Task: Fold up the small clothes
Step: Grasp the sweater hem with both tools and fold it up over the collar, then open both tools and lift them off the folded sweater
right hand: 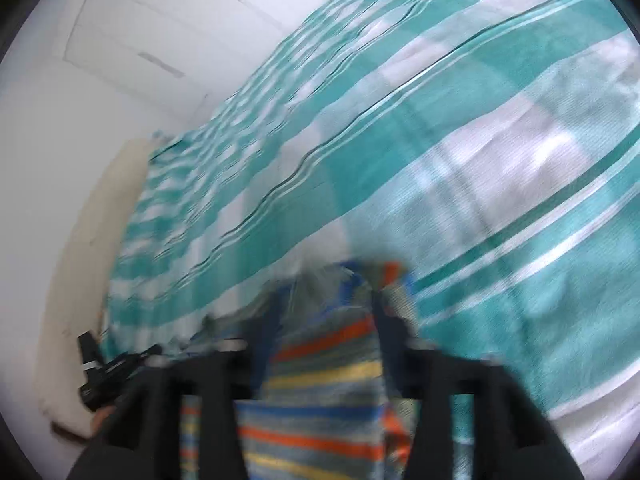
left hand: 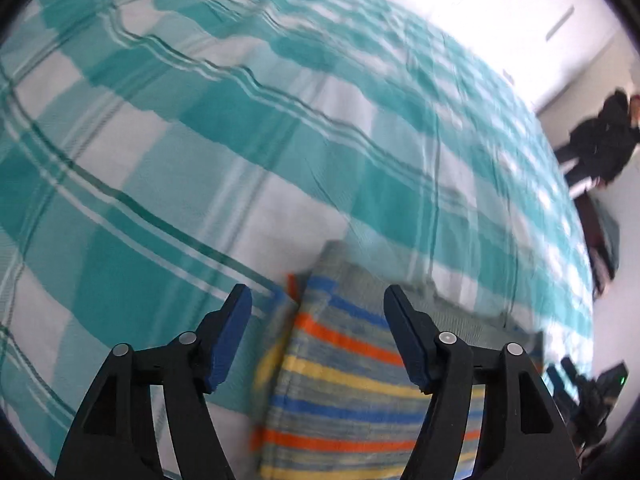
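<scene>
Left wrist view: left gripper [left hand: 318, 300] jaws apart, pads clear of striped garment [left hand: 352, 380], which lies bottom centre on teal checked bedsheet [left hand: 200, 140].
Right wrist view: blurred; right gripper [right hand: 324, 312] jaws apart, striped garment [right hand: 320, 420] between them at bottom centre, pad contact unclear.

Readable text: none in either view.
Teal-and-white checked bedspread [left hand: 280, 152]: woven pattern only, no lettering.
Grey knitted garment with orange, blue and yellow stripes [left hand: 344, 380]: no label or brand legible.
Black two-finger grippers: no markings can be made out; the right wrist view is too blurred to tell.
White cupboard fronts [right hand: 160, 32]: no signs or numbers.
</scene>
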